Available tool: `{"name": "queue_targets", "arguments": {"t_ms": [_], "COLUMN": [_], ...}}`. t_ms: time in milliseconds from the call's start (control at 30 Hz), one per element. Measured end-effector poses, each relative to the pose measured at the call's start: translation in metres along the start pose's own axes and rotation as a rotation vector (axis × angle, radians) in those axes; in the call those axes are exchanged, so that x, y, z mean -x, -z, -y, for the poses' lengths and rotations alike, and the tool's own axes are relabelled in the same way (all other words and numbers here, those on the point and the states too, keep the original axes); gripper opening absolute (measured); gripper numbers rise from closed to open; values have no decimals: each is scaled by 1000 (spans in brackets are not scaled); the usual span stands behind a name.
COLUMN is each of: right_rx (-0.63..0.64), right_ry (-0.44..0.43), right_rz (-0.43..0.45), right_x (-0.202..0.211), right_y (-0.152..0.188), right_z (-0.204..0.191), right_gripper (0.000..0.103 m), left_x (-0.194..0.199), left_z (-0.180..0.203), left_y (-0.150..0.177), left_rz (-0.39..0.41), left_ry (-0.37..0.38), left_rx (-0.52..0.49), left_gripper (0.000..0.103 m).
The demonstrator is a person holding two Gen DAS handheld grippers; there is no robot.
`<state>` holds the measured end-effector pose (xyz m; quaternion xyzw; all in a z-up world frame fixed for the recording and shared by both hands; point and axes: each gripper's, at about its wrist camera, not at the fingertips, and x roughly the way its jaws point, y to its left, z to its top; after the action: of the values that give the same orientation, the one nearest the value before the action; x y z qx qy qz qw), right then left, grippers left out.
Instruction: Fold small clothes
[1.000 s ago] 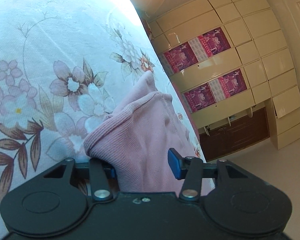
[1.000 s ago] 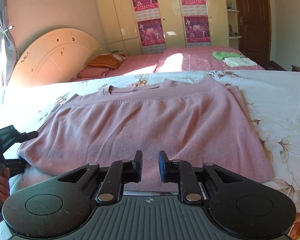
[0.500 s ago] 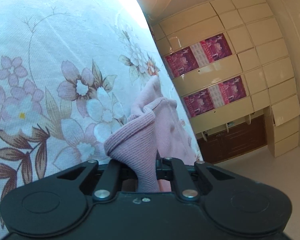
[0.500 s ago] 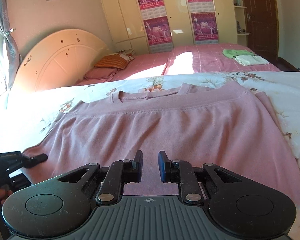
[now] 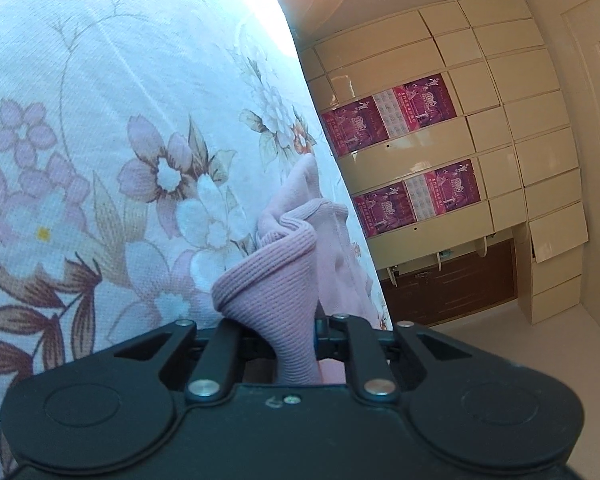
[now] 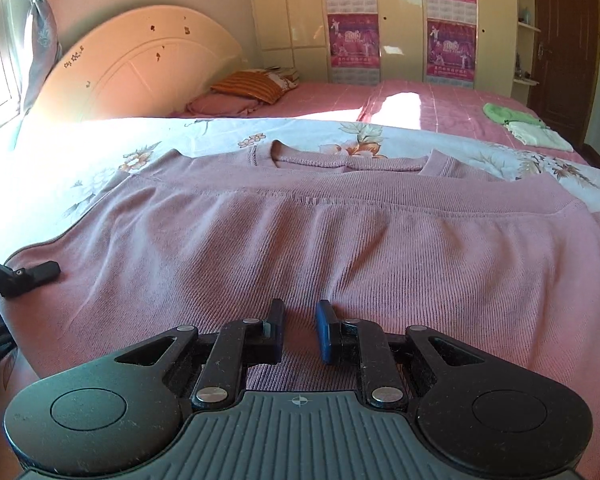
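We see a pink ribbed sweater (image 6: 340, 248) spread flat on a floral bedsheet (image 6: 148, 152), its neckline toward twelve o'clock in the right wrist view and its folded lower edge nearest the camera. Our left gripper (image 5: 296, 332) is clenched on a bunched corner of the sweater (image 5: 276, 296), the knit squeezed into a narrow cone between the jaws and flaring out above them; in the left wrist view the flowered sheet (image 5: 100, 140) fills everything from nine to twelve o'clock. In the right wrist view that left gripper (image 6: 32, 274) shows at nine o'clock, at the sweater's left corner. Our right gripper (image 6: 300, 332) sits at six o'clock over the sweater's near edge, its jaws parted with a gap of fabric showing between them, grasping nothing. Beyond the sheet, a pink bed (image 6: 440, 108) carries a striped pillow (image 6: 252, 86) at eleven o'clock and folded green and white clothes (image 6: 520, 124) at two o'clock.
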<state>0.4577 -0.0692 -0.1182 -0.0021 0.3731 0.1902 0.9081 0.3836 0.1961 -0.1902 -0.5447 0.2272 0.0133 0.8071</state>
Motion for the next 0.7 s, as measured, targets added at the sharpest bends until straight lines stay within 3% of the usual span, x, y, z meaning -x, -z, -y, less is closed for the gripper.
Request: {"name": "queue_targets", "arguments": {"t_ms": [133,300,400,500,700], "right_rx": [7,-103,-301,-461,-558], "right_ry": [1,-44,-51,-6,142], "right_rz": [10,21,171,262,316], "right_x": [0,7,48,89,153], "right_y": [3,-2,-5,-2,16], "right_z": [0,15,48,96,173], "right_gripper": [18,18,18,18,18], "left_x": [5,6,-6,-28,-87], "left_z": [9,65,115,162,222], "left_y": [-1,2,14,45,150], "left_rz": [-3,-33,-90,-167,-360], "left_ry": [30,96,141,182,220], "left_rx": [-44,-221,-365,-504,-732], "left_gripper": [10,10,10,10,10]}}
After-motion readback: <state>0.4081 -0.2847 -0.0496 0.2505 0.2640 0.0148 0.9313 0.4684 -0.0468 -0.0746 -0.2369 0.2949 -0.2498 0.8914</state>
